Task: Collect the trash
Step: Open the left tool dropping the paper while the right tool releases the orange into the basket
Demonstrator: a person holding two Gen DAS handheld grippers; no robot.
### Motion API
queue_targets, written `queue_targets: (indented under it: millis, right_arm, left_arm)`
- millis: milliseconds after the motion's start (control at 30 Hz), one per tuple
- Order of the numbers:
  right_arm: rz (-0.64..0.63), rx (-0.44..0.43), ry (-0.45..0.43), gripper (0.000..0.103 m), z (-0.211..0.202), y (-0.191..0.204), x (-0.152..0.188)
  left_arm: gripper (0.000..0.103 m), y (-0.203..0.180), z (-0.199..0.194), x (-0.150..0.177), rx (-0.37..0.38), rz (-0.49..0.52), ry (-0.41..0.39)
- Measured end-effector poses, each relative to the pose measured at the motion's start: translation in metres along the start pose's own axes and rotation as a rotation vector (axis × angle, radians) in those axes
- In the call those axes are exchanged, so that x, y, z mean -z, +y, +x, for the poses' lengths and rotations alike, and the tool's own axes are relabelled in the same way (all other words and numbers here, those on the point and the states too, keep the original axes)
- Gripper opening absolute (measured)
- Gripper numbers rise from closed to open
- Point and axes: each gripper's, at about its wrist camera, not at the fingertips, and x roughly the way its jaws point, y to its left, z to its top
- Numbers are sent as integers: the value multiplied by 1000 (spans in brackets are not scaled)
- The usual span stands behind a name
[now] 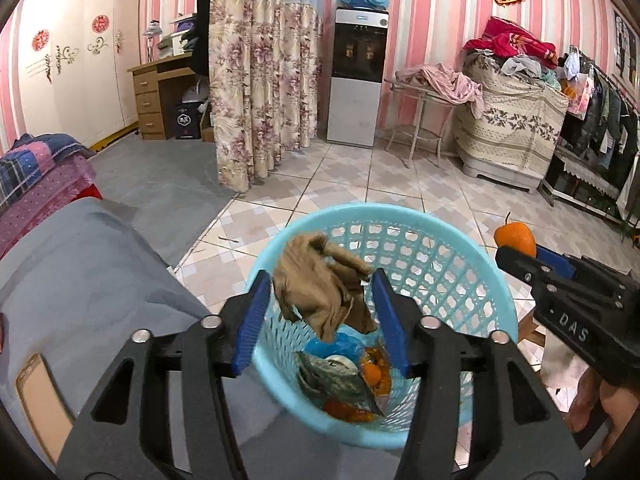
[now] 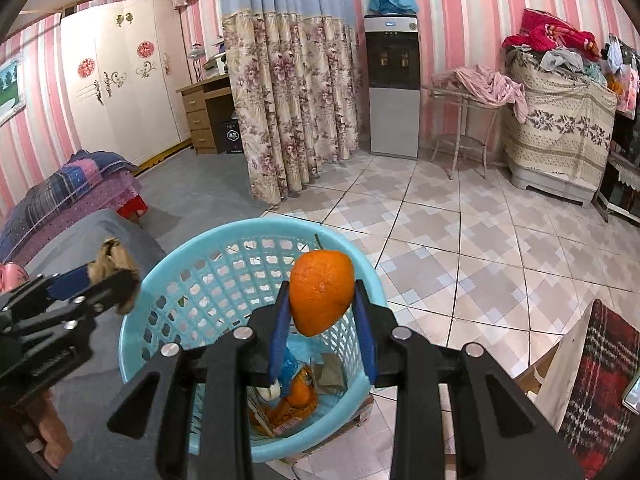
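Note:
A light-blue plastic basket (image 1: 440,226) (image 2: 168,264) stands on the tiled floor, with wrappers and orange peel (image 1: 344,372) at its bottom. Over its opening my left gripper (image 1: 320,276) is open. A crumpled brown paper (image 1: 324,284) hangs loose between its blue pads, with a thin gap on the left side. From the right wrist view the same gripper (image 2: 120,280) enters from the left at the basket's rim. My right gripper (image 2: 321,285) is shut on an orange (image 2: 322,292) above the basket's near rim. It shows at the right edge of the left wrist view as well (image 1: 516,256).
A grey cushion (image 1: 80,272) lies left of the basket. A plaid-covered seat (image 2: 600,380) is at the lower right. Farther off stand a floral curtain (image 1: 260,92), a water dispenser (image 1: 356,80), a small wire table (image 1: 420,112) and a cloth-covered cabinet (image 1: 512,124).

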Motion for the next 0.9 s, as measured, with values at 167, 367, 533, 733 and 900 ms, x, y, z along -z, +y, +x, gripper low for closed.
queue_targets:
  millis: [167, 367, 533, 733, 900]
  right_arm:
    - [-11, -9, 8, 31, 4, 3, 2]
    - [-27, -27, 17, 31, 10, 14, 2]
    - [-51, -48, 18, 31, 15, 35, 4]
    - [-66, -54, 17, 34, 21, 58, 7]
    - [-58, -49, -20, 65, 14, 61, 6]
  left_arm:
    - [77, 14, -4, -5, -38, -19, -26]
    - [92, 46, -29, -3, -123, -59, -68]
    - [95, 65, -49, 3, -191, -71, -83]
    - [97, 88, -67, 10, -227, -101, -86]
    - [97, 102, -78, 16, -244, -126, -89]
